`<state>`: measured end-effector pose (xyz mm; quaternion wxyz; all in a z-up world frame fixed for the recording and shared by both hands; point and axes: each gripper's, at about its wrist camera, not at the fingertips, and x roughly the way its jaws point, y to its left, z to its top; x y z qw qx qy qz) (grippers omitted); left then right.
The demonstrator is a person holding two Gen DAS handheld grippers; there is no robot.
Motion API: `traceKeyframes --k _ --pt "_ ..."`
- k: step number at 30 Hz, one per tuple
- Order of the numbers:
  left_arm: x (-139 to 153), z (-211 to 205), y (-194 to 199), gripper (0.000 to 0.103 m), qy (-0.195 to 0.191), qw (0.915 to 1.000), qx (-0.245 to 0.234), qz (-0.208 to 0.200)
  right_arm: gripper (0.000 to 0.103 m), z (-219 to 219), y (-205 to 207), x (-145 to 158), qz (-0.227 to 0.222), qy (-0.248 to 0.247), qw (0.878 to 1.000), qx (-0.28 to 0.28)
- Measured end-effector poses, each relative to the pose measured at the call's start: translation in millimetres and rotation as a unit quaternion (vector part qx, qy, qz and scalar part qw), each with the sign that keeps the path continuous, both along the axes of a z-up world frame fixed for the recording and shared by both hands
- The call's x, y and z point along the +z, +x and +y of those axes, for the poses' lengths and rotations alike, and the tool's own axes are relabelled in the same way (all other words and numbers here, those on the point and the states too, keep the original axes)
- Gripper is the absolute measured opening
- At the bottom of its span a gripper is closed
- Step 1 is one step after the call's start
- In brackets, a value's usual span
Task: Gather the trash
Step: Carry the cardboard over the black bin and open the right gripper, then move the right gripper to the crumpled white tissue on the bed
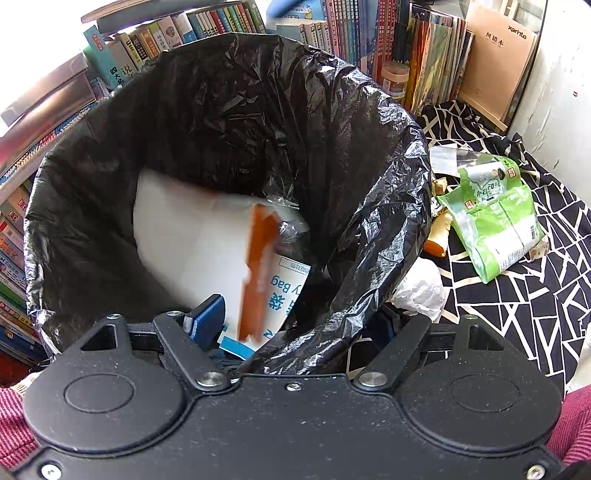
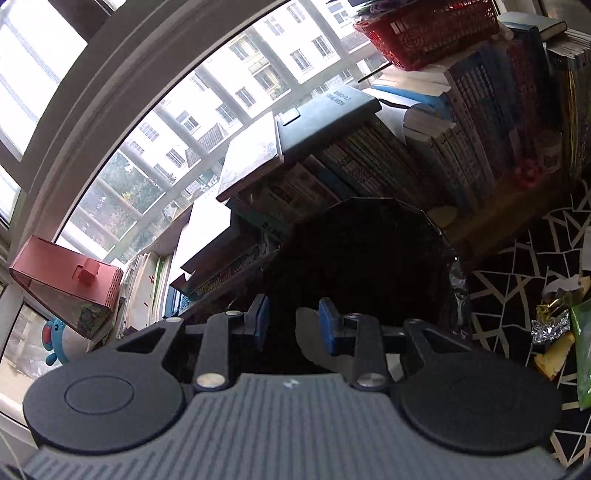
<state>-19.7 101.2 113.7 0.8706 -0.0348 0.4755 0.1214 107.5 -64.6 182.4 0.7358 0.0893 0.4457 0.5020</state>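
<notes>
Here the left gripper (image 1: 271, 328) sits at the near rim of the black trash bag (image 1: 369, 155), one blue pad (image 1: 207, 317) inside the bag; the other finger is hidden behind the plastic. The rim passes between the jaws, but whether the pads press on it cannot be told. The bag mouth stands wide open. Inside it lie a white envelope (image 1: 184, 236) and a blurred orange-and-white printed bag (image 1: 266, 273), near the blue pad.

Right of the bag, on the black-and-white patterned cloth (image 1: 517, 325), more trash: a green-and-white packet (image 1: 498, 229), a crumpled white tissue (image 1: 421, 291) touching the bag's outer side, and small orange scraps (image 1: 436, 243) between bag and packet. Rows of books (image 1: 332, 33) stand behind.

The right gripper (image 2: 293, 325) hovers near the dark bag opening (image 2: 369, 258), jaws partly apart, nothing gripped between the blue pads (image 2: 328, 325). A pale blurred shape shows just below the right pad. Foil scraps (image 2: 550, 325) lie on the cloth at right. Window (image 2: 166, 129) at far left.
</notes>
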Motion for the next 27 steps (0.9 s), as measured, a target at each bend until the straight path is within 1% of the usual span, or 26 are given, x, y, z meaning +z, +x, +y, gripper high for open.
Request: traceKeyframes --k 4,9,14,18,20,22,27 --pt "0.4 0.3 -0.2 0.079 0.000 1.0000 0.001 0.000 0.037 0.9 0.4 -10.9 0.013 -0.015 1.000 0.003" --pt "0.5 -1.9 -0.2 0.079 0.001 1.0000 0.001 0.000 0.037 -3.6 2.0 -12.5 0.015 -0.019 1.000 0.000" --pt "0.1 -3.0 -0.6 0.079 0.002 1.0000 0.001 0.000 0.042 -15.2 6.0 -13.6 0.010 -0.022 1.000 -0.015" --pt "0.1 -3.4 -0.7 0.079 0.002 1.0000 0.001 0.000 0.054 -34.4 12.2 -16.3 0.005 -0.025 0.999 -0.039" --pt "0.0 -3.2 -0.6 0.079 0.002 1.0000 0.000 0.000 0.056 -46.3 16.1 -18.1 0.004 -0.027 0.998 -0.055" --pt "0.0 -3.4 -0.7 0.079 0.002 1.0000 0.000 0.000 0.062 -58.5 20.0 -20.4 0.001 -0.032 0.997 -0.073" --pt "-0.1 -3.8 -0.8 0.079 0.002 1.0000 0.001 0.000 0.066 -88.6 28.0 -31.5 -0.017 -0.062 0.991 -0.119"
